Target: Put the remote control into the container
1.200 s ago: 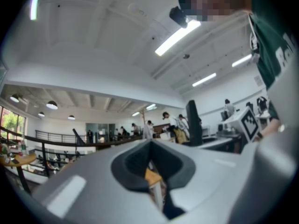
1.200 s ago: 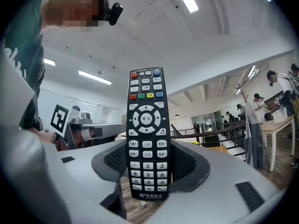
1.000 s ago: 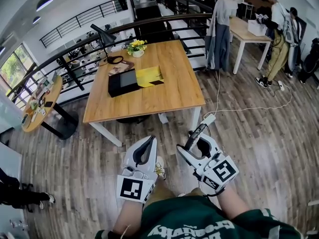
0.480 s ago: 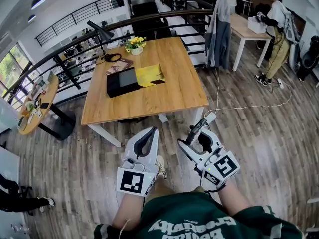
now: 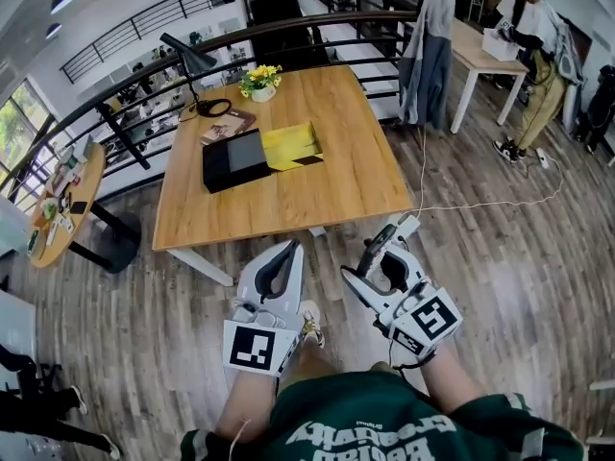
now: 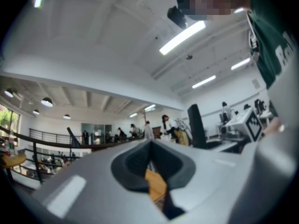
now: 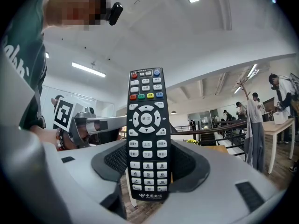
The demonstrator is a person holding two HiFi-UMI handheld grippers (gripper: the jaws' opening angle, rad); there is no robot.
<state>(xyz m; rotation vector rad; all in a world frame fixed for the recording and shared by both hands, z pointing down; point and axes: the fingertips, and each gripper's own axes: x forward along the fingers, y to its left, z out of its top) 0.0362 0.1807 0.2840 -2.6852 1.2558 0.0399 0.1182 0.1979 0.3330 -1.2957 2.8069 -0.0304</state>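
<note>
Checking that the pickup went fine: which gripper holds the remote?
The right gripper: its jaws clamp the lower end of the remote, buttons facing its camera. The left gripper is shut with nothing between its jaws.

Your black remote [image 7: 146, 136] stands upright between the jaws of your right claw [image 5: 375, 262], gripped at its lower end, buttons facing that claw's camera. The open yellow container [image 5: 291, 146] sits on the counter [image 5: 327, 195], well apart.
</note>
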